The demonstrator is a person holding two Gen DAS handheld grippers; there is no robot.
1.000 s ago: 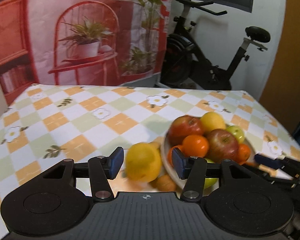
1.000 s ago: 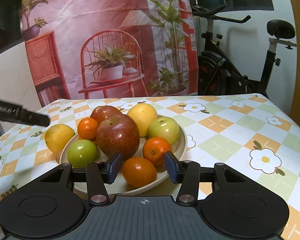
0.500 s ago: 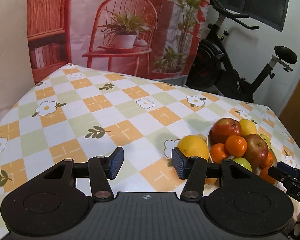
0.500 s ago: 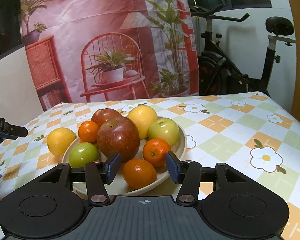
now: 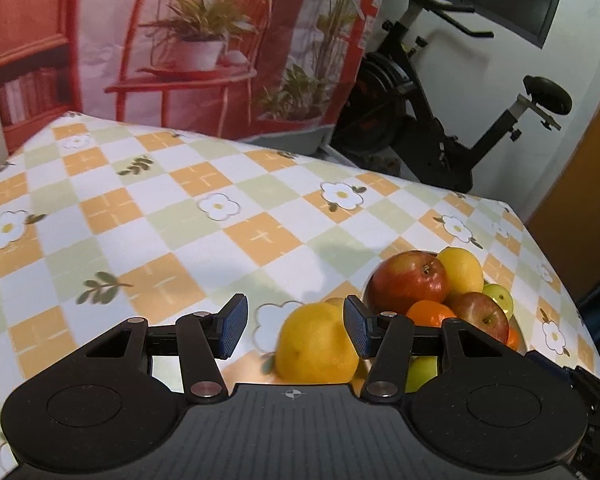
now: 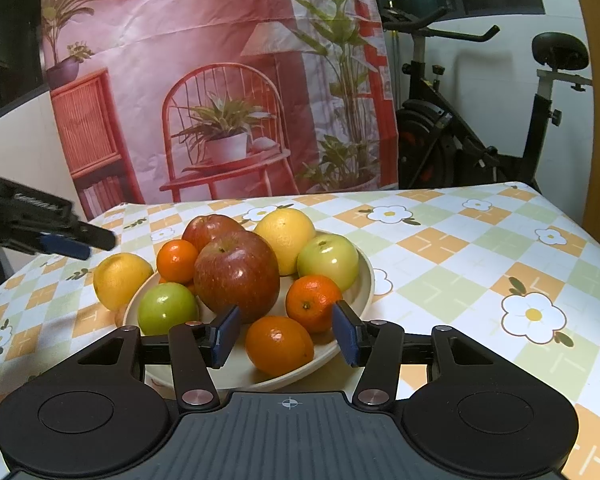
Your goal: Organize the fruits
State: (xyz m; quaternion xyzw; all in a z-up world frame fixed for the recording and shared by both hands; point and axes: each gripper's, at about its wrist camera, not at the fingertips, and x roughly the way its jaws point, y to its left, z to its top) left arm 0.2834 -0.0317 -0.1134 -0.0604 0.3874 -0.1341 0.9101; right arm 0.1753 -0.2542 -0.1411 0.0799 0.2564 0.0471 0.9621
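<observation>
Left wrist view, lemon (image 5: 316, 346) on tablecloth beside plate (image 6: 356, 268), against right pad, fingers (image 5: 232, 326) wide, right gripper (image 6: 286, 334) wide too.

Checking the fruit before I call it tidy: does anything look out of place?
Yes. One yellow citrus fruit sits on the tablecloth against the plate rim, while all other fruit is piled on the plate. The open left gripper hovers near it.
</observation>
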